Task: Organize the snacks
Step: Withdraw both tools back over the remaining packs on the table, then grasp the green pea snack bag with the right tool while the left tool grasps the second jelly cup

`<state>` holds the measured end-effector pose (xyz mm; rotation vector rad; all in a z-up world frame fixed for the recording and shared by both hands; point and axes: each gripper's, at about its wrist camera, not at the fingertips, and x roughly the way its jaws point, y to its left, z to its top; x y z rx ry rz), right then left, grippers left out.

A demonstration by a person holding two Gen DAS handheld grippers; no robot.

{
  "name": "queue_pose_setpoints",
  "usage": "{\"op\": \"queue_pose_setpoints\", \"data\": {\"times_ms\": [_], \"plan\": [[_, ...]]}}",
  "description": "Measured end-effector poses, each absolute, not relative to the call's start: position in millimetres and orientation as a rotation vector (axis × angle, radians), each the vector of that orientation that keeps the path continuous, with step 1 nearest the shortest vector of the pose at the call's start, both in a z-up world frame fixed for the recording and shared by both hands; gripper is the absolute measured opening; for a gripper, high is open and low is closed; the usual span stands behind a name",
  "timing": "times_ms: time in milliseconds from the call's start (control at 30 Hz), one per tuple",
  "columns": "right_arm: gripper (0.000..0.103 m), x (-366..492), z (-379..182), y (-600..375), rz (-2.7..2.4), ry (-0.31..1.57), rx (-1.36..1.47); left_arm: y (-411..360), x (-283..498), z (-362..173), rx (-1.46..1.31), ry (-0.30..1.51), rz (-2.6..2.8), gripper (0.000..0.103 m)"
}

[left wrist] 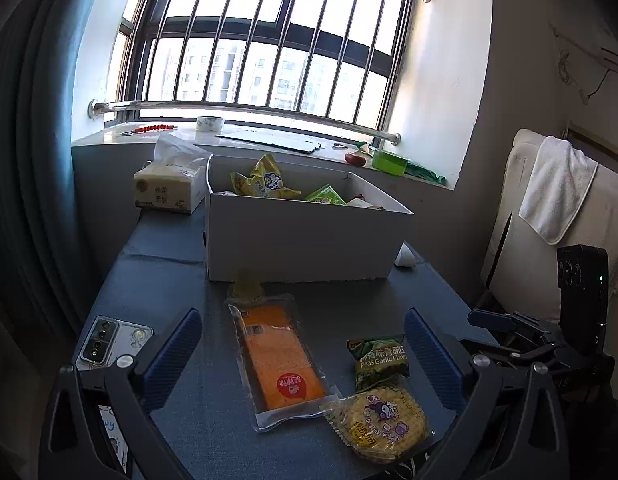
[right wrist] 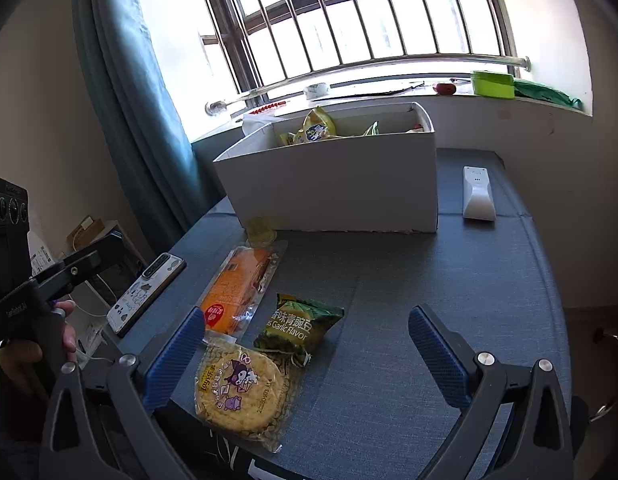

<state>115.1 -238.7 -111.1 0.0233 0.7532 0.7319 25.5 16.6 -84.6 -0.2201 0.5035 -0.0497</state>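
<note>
A: Where's the cake pack (left wrist: 279,360)?
B: On the desk (left wrist: 181,280), six o'clock of the box (left wrist: 305,236). Light, soft, slippery; pinch its sealed edge. Both the left hand-held gripper (left wrist: 303,354) and the right hand-held gripper (right wrist: 307,354) gape empty.

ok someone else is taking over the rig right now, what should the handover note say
Left gripper: open, empty, hovering above the orange cake pack.
Right gripper: open, empty, near the round yellow snack.
Done: several snack packets already sit in the white box.
Left: cake pack, green pea bag, round yellow snack and a small yellow packet by the box wall are on the table, still to be boxed.
</note>
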Motion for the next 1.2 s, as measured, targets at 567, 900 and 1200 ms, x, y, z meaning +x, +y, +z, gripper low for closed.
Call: {"op": "queue_pose_setpoints", "data": {"times_ms": [567,900,1200], "plan": [[0.103,147.3,-160.2,-184.0,0.724,0.96,-0.057,28.3,30.0,-100.8,-0.262,0.551,-0.01,0.103],[0.045,148.4,-167.8,-181.4,0.745,0.958,-0.053,35.1,44.8,-119.2,-0.286,0.622,0.018,0.103],[0.045,147.4,-138.1,-217.5,0.701,0.87,0.08,32.6,108.4,-124.5,-0.172,0.655,0.075,0.103]]}}
